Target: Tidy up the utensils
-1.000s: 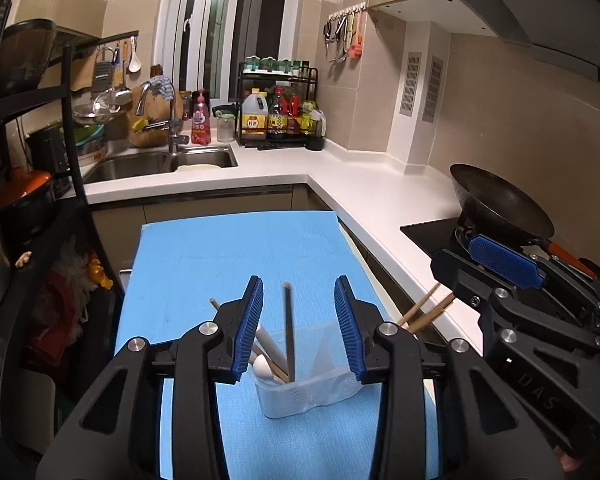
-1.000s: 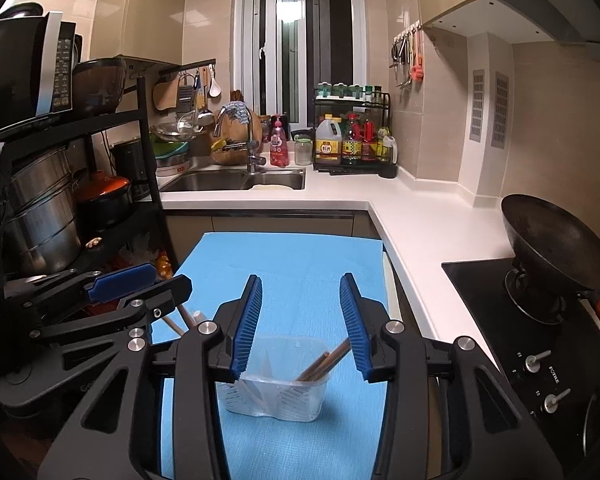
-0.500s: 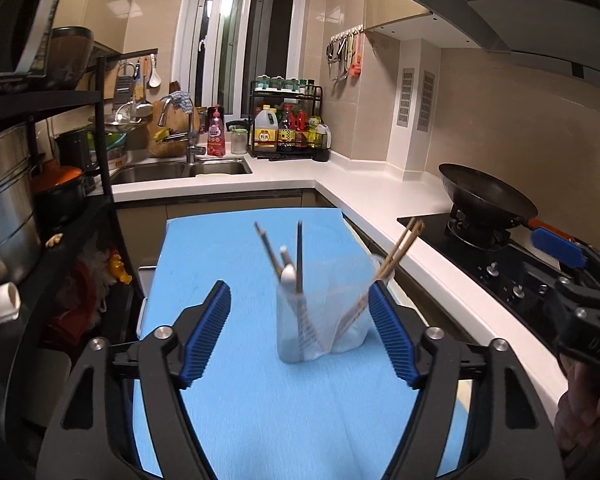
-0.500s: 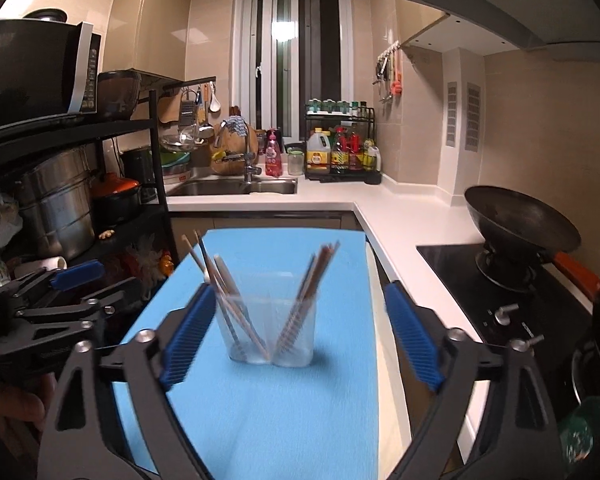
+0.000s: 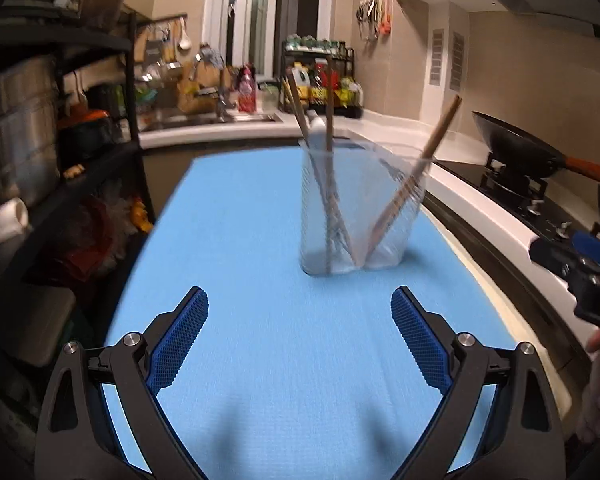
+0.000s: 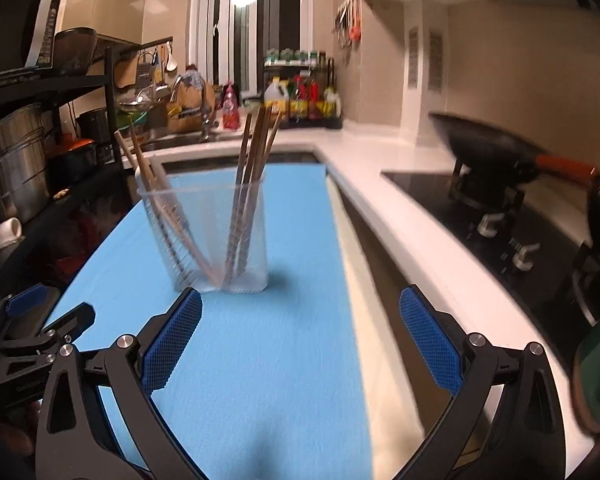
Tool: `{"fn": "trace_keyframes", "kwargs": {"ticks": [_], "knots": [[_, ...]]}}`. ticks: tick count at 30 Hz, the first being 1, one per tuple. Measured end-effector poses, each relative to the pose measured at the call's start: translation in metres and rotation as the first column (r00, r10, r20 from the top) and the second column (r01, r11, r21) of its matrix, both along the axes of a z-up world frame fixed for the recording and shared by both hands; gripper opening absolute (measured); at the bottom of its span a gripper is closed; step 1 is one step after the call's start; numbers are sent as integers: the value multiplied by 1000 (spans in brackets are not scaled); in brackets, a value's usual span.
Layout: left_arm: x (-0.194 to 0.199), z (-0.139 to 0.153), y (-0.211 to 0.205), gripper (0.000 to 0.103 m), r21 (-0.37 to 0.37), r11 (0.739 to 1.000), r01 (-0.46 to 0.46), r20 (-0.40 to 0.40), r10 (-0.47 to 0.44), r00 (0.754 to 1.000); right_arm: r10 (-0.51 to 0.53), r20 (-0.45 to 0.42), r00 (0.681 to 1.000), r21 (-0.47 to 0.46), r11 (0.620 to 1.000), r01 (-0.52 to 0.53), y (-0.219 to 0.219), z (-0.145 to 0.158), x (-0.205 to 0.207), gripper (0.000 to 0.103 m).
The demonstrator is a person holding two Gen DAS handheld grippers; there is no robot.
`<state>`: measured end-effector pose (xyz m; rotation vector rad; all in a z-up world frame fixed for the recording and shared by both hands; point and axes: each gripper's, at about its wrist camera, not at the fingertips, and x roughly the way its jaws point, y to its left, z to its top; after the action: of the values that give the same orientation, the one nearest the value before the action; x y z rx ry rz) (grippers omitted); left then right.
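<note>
1. My left gripper (image 5: 299, 312) stood with its blue-padded jaws spread wide and held nothing; it hung over the near part of the blue mat (image 5: 236, 240).
2. My right gripper (image 6: 300, 314) was likewise spread wide and empty, over the near right part of the mat (image 6: 284, 360).
3. The clear utensil holder (image 5: 360, 208) stood upright on the mat, beyond both grippers and apart from them; in the right wrist view the holder (image 6: 204, 236) sat just past the left fingertip.
4. Wooden chopsticks (image 6: 254, 168) leaned in the holder's right compartment; more sticks (image 6: 156, 192) leaned left in the other compartment.
5. From the left wrist view, a white spoon (image 5: 318, 132) and dark sticks rose from the left compartment, and a pair of wooden chopsticks (image 5: 432, 152) leaned right. Motion blur softened these details.
6. A black wok (image 6: 496, 152) sat on the stove (image 6: 460, 208) at right; the sink (image 6: 168, 142) lay far left.
</note>
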<state>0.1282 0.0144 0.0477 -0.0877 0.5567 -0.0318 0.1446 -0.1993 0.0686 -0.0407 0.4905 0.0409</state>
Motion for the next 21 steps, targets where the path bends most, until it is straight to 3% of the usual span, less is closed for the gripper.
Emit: {"fn": "trace_keyframes", "kwargs": {"ticks": [8,12,21], "knots": [[2,6,-5,95,-35,999,-5,20,6,1000,-9,-35,999,-17,1000,8,3,-10,6,98],[0,5,-12,95,8,1000,2,37,-2,999,-8,-48,999,-13,1000,7,3,-12,10,98],[2,5,-7,95,-9,1000,-8,24,8,1000,-4,-43,999,-14,1000,4,5,-13,9,98]]}}
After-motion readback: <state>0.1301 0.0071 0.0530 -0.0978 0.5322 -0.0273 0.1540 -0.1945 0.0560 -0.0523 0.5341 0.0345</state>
